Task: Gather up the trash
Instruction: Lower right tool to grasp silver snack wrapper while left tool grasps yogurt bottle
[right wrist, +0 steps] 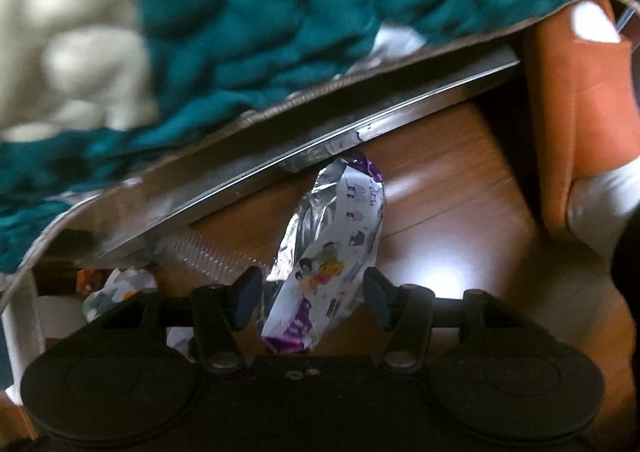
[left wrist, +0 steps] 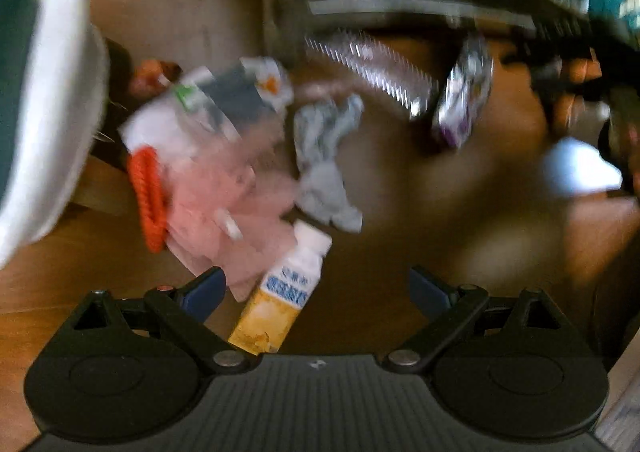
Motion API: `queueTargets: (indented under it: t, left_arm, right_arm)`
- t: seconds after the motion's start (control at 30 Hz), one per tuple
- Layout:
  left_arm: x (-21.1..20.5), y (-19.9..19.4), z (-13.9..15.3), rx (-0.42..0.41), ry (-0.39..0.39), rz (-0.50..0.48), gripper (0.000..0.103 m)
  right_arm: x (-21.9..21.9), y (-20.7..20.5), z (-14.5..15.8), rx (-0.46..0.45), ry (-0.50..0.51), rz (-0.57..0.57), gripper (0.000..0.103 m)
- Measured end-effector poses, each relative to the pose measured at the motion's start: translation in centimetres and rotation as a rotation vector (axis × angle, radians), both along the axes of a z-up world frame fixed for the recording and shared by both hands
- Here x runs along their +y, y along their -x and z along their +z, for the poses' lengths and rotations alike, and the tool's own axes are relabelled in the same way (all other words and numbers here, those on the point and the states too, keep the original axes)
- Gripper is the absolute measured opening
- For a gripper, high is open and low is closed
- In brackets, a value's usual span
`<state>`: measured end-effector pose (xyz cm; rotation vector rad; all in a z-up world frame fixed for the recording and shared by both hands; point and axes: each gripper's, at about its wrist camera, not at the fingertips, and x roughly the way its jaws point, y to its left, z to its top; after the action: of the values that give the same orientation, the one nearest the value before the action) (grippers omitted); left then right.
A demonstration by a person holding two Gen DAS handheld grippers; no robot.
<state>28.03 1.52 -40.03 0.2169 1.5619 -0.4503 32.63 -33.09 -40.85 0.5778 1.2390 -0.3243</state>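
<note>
A crinkled foil wrapper [right wrist: 332, 248], silver with purple ends and cartoon print, lies on the wooden floor [right wrist: 460, 211] between the wide-spread fingers of the right hand-held gripper [right wrist: 310, 298], untouched. The left hand-held gripper [left wrist: 316, 292] gapes wide over a yellow-white carton [left wrist: 280, 292].

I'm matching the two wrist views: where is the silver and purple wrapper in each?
Left wrist: wrapper, upper right, on the floor.
Right wrist: wrapper, centre, between the open fingers of the right gripper.
Shared landmark: the clear ridged plastic strip beside it.
</note>
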Motion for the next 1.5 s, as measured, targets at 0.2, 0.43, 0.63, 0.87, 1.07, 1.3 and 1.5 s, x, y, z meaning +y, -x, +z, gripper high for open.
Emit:
queueTargets:
  t: [0.2, 0.43, 0.63, 0.87, 1.07, 1.3, 1.5]
  left_arm:
    - [0.0, 1.7, -5.0, 0.077, -0.040, -0.070, 0.098]
    - [0.8, 2.5, -8.4, 0.105, -0.057, -0.081, 0.098]
    - [0.9, 3.2, -10.2, 0.087, -0.074, -0.109, 0.097]
    - [1.0, 3.7, -11.6, 0.083, -0.107, -0.118, 0.081]
    - [0.7, 4.1, -13.1, 0.120, -0.134, -0.120, 0.047]
    - [-0.2, 5.0, -13.4, 0.129, -0.105, -0.135, 0.042]
    - [-0.6, 4.4, -11.7, 0.153, -0.089, -0.140, 0.041]
  right_arm:
    - [0.0, -1.5, -3.1, 0.032, 0.004, -0.042, 0.056]
    - [-0.5, -2.8, -5.7, 0.048, -0.010, -0.082, 0.056]
    - [-0.1, -4.1, -7.7, 0.078, 0.007, -0.062, 0.056]
    - [0.9, -5.3, -9.0, 0.115, 0.062, -0.002, 0.057]
    - [2.5, -6.1, -9.4, 0.157, 0.148, 0.087, 0.054]
    - [3.6, -5.7, -9.0, 0.149, 0.211, 0.151, 0.032]
    - [3.2, -4.5, -6.5, 0.129, 0.209, 0.189, 0.009]
